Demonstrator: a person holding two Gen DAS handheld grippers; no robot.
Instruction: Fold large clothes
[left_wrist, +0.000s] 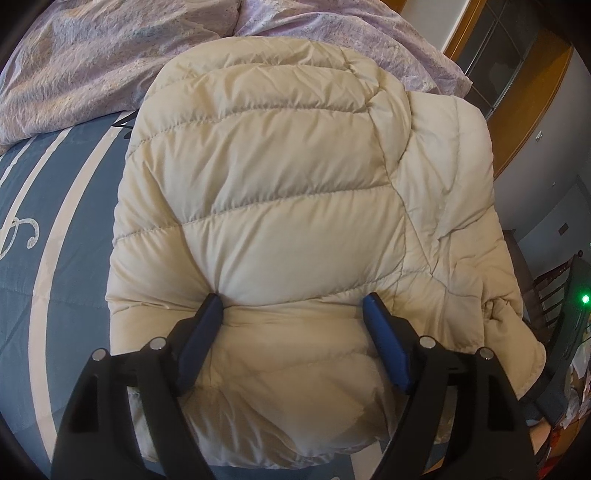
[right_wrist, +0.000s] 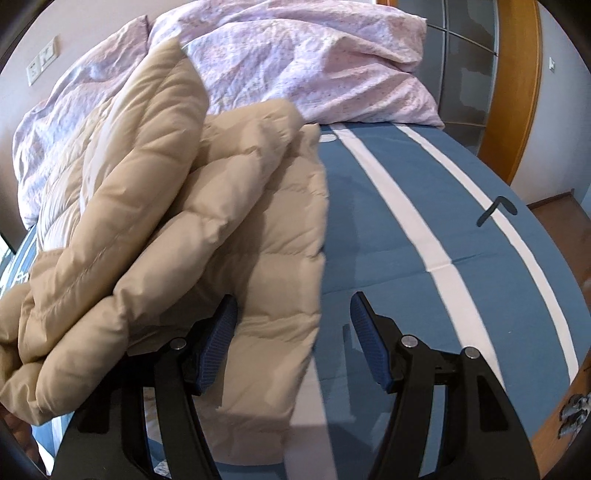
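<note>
A cream puffy down jacket (left_wrist: 277, 184) lies folded on the blue bed sheet with white stripes (left_wrist: 85, 258). My left gripper (left_wrist: 293, 299) stands open low over the jacket's near end. Puffy fabric bulges up between its blue pads, and the left fingertip dents a seam. In the right wrist view the jacket (right_wrist: 221, 221) is heaped to the left, with a sleeve or panel draped over it. My right gripper (right_wrist: 293, 297) is open astride the jacket's right edge. Its left pad lies against the fabric, and its right pad hangs over the bare sheet (right_wrist: 388, 240).
A crumpled lilac duvet (left_wrist: 92, 55) (right_wrist: 314, 66) is piled at the head of the bed behind the jacket. A wooden door frame (right_wrist: 513, 92) and dark cabinet stand to the right. Beyond the bed's right edge there is clutter and a green light (left_wrist: 584, 298).
</note>
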